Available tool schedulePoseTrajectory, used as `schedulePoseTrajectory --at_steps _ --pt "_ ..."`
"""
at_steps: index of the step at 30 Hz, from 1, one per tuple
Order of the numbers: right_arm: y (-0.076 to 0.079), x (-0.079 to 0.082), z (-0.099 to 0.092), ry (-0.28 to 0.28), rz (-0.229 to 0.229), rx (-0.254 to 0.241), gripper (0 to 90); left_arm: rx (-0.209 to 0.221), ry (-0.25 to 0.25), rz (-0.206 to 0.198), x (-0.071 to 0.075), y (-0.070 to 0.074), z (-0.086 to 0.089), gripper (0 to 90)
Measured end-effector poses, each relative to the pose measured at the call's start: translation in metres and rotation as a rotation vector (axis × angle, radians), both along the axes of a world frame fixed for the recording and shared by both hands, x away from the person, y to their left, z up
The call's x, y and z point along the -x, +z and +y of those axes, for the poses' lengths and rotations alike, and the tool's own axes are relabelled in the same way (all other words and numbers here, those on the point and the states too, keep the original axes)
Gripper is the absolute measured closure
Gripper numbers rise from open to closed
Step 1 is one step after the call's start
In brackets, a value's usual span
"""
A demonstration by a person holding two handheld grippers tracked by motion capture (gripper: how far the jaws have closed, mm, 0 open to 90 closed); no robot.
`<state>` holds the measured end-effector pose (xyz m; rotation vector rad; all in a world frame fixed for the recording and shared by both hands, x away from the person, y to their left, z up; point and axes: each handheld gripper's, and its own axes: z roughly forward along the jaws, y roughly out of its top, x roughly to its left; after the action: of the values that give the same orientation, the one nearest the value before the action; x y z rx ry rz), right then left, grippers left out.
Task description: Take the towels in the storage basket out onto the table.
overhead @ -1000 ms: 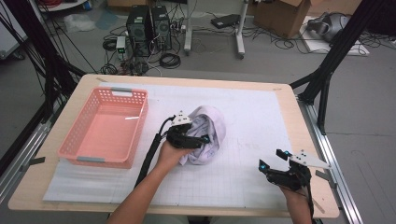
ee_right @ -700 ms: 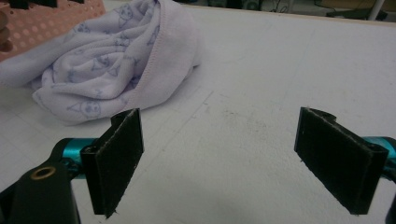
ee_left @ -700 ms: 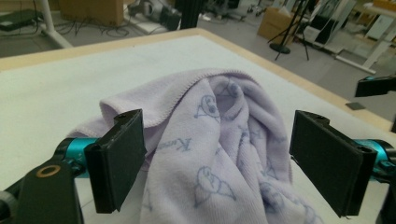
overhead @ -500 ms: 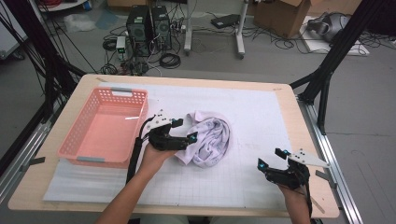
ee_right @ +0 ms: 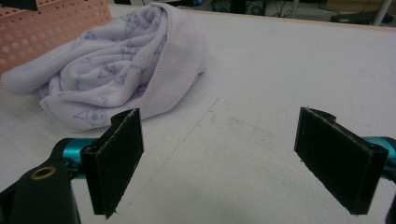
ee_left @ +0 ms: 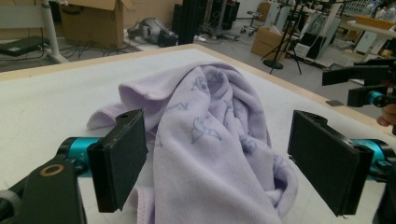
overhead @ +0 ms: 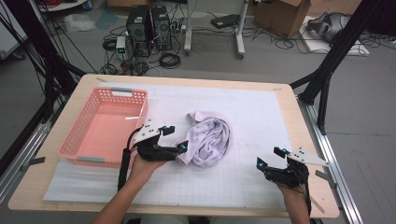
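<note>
We note left gripper (overhead: pixel 176 138) jaws just opened wide around crumpled lilac towel (overhead: pixel 209 141), pads clear of it, right gripper (overhead: pixel 270 157) gaping, empty, well apart on white mat (overhead: pixel 261 112).

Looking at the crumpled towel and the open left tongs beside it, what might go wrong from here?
The left tongs stand open around the lavender towel, pads not pressing: closing now may pinch only one loose fold, so the bundle unrolls or drags. The pink basket sits close beside that hand and could get nudged. The right tongs wait well apart, too far to steady the cloth.
</note>
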<state>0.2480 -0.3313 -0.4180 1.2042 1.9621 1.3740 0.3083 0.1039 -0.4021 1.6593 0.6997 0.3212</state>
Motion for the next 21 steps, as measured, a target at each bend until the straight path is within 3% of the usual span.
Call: schedulePoseTrajectory --at_steps 10,21 --pt "-0.001 -0.001 0.006 0.012 0.000 0.031 14.5 -0.020 0.004 -0.010 0.007 -0.006 0.014 20.2" --pt "-0.001 0.001 0.006 0.008 0.003 0.020 14.6 -0.006 0.011 0.000 0.009 -0.011 0.016 20.3"
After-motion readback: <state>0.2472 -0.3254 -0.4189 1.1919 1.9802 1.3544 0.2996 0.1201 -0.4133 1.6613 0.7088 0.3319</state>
